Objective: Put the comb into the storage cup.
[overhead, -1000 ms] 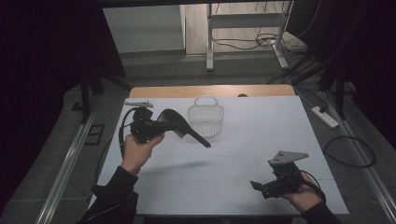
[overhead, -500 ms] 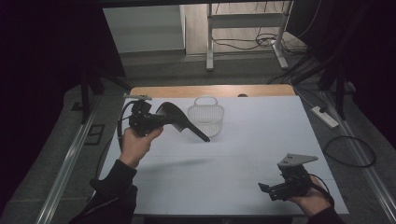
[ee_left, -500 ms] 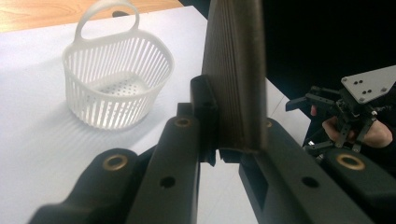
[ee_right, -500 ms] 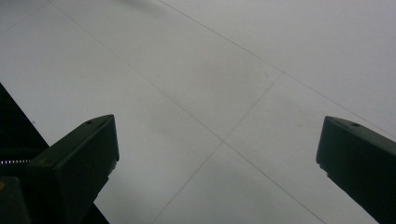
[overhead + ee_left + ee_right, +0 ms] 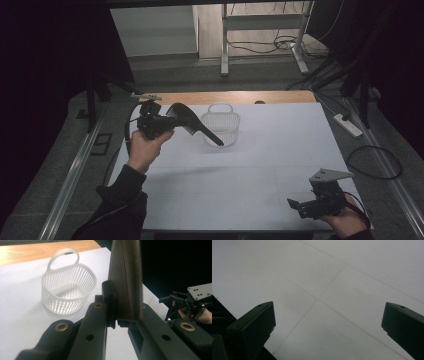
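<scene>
The left gripper (image 5: 167, 121) sits in the upper left of the high view, lifted off the table, its jaws clenched on the broad end of a black comb (image 5: 192, 122); in the left gripper view the comb (image 5: 126, 277) stands up between the two black jaws, its fine teeth running as ridges along the face turned to the camera. The comb's thin tail handle slants down and to the right and ends over the near rim of the white slotted basket (image 5: 220, 124), which stands just right of the gripper near the far edge of the white table (image 5: 240, 175). Compared with a second ago, the comb has travelled right and slightly toward the far edge, so its tip has gone from short of the basket to overlapping its rim, while the grip has kept the same. That suggests the comb is being carried over for dropping into the basket, with the release not yet made. The right gripper (image 5: 300, 207), at the lower right of the high view, has drifted further right and toward the bottom edge, and its jaws gape wide over bare table with nothing between them, as the right gripper view shows. Whether the comb's tip is inside the basket or merely in front of it is hard to judge from above, and the top of the comb is cut off at the upper edge of the left gripper view.
</scene>
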### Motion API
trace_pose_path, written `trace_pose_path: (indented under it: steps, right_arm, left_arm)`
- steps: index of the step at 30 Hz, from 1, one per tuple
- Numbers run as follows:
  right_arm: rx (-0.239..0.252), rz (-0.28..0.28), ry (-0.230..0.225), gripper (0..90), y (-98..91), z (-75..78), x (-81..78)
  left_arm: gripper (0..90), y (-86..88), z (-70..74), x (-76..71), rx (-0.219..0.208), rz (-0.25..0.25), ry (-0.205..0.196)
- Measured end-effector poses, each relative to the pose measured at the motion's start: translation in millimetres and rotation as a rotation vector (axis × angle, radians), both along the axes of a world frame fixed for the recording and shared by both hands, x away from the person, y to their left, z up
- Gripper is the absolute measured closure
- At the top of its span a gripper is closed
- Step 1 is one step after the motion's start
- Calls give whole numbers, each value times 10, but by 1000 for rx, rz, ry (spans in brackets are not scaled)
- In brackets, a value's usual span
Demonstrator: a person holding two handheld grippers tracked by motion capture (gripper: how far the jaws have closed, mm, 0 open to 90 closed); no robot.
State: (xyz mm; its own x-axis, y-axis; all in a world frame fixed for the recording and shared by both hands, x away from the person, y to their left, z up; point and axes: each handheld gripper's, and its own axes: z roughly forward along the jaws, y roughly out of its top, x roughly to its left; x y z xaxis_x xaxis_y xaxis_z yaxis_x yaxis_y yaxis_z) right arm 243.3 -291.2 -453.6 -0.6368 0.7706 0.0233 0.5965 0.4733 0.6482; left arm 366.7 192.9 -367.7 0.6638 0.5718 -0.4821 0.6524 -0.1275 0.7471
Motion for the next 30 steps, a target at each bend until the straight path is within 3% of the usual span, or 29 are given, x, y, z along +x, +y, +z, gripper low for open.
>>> trace_pose_path:
  steps: [21,30]
  right_arm:
    - [12,-126,-1,4,-206,79,-128]
    - [20,-139,-10,9,-252,95,-167]
  left_arm:
    - [871,71,144,150,8,52,-15]
    - [871,51,164,269,16,88,-11]
